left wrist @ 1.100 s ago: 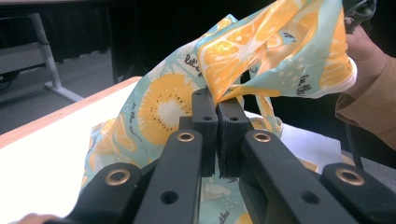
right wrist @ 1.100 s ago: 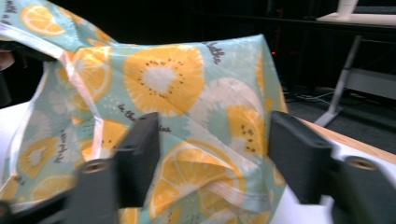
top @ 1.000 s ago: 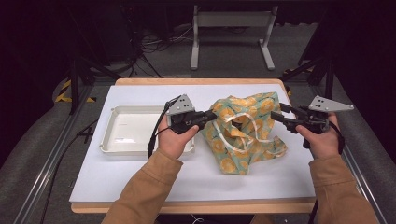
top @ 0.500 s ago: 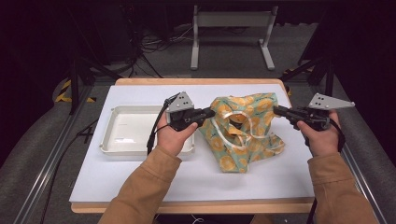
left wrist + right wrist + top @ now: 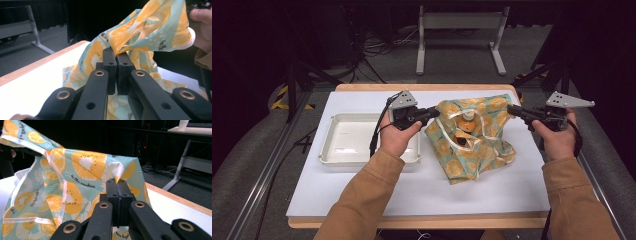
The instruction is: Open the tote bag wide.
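A teal cloth bag (image 5: 477, 152) printed with orange fruit slices lies mid-table, its mouth pulled wide. My left gripper (image 5: 435, 112) is shut on the bag's left rim; in the left gripper view the jaws (image 5: 116, 53) pinch a fold of the cloth (image 5: 150, 30). My right gripper (image 5: 511, 108) is shut on the right rim, and in the right gripper view the fabric (image 5: 82, 170) rises from between its closed pads (image 5: 117, 182). A small orange-and-white object (image 5: 468, 121) lies inside the open mouth, among white ribbon straps.
A white rectangular tray (image 5: 344, 150) sits left of the bag, under my left wrist. The white mat (image 5: 362, 200) covers the wooden table. A grey stand (image 5: 457, 30) and cables lie on the floor beyond the far edge.
The right gripper's jaws closed on the bag's right rim and drew it outward. The left hand shifted slightly away with its rim. The bag's mouth now stands wider.
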